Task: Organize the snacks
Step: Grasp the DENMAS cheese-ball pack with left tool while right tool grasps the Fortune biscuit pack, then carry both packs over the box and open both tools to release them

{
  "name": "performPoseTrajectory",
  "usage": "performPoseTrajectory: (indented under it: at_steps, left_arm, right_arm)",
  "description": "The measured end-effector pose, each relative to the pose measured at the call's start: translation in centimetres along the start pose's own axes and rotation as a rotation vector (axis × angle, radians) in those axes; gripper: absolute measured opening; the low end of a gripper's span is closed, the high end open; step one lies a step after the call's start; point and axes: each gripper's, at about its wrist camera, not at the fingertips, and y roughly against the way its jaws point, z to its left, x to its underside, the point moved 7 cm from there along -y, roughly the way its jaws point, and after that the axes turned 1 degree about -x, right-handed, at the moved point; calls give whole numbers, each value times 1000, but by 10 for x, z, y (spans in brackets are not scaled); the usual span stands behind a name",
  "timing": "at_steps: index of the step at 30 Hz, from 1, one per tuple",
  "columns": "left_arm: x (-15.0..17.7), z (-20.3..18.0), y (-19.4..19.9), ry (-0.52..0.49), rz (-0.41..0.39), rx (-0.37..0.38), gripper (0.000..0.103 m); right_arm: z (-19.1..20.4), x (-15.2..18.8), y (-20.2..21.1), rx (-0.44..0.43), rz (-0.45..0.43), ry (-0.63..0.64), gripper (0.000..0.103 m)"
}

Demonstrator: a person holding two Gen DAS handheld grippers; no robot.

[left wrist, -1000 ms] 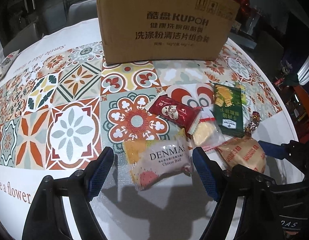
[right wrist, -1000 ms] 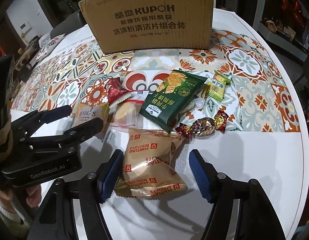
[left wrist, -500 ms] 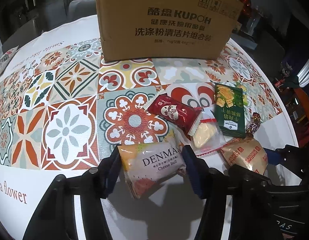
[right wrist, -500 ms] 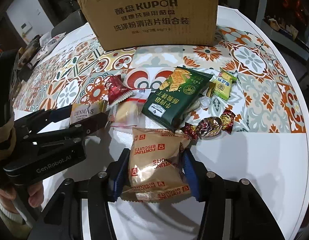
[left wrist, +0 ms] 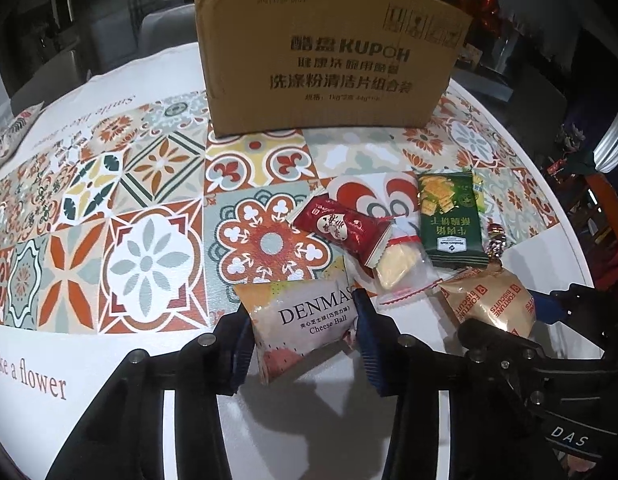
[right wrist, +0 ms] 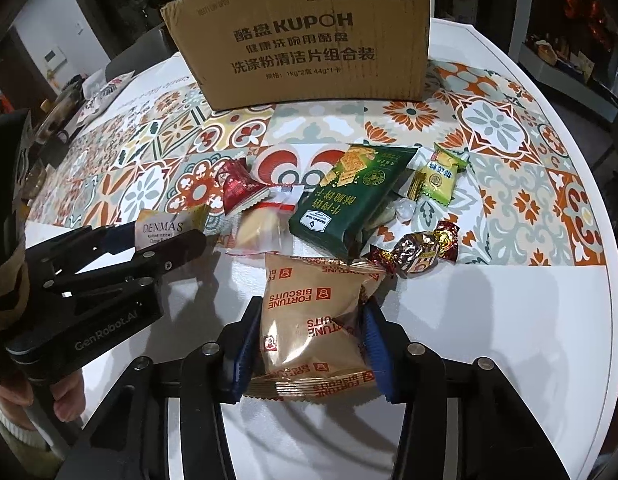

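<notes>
A pale DENMAS Cheese Ball packet (left wrist: 309, 320) lies on the white part of the tablecloth. My left gripper (left wrist: 303, 316) straddles it, its jaws closing, both blue pads pressing the packet's sides. A tan Fortune Biscuits packet (right wrist: 313, 320) sits between the pads of my right gripper (right wrist: 313, 312), whose jaws are also closing and squeezing it. In the right wrist view the left gripper (right wrist: 169, 236) shows at the left with the DENMAS packet (right wrist: 161, 228) in it. A brown cardboard box (left wrist: 329, 60) stands at the back of the table.
Loose snacks lie between the grippers and the box: a red packet (left wrist: 341, 228), a clear bag with a yellow piece (left wrist: 397, 268), a green cracker packet (left wrist: 449, 220), a small yellow-green packet (right wrist: 441, 176) and foil candies (right wrist: 421, 248). The round table's edge (right wrist: 589, 280) curves at the right.
Both grippers' jaws have come together from wide open until the pads meet their packets. The DENMAS packet has tilted slightly between the left pads. Neither hand has shifted much.
</notes>
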Motion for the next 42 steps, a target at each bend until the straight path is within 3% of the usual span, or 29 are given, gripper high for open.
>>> performPoseTrajectory:
  at_steps: [19,42]
  left_arm:
    - [-18,-9,49,-4,-95,20,45]
    - [-120,-4,121,-53,-347,-41,45]
  right_arm:
    - [0,-23,41,8,-139,19,49]
    - [3,-125,104,-1,-369,43,49]
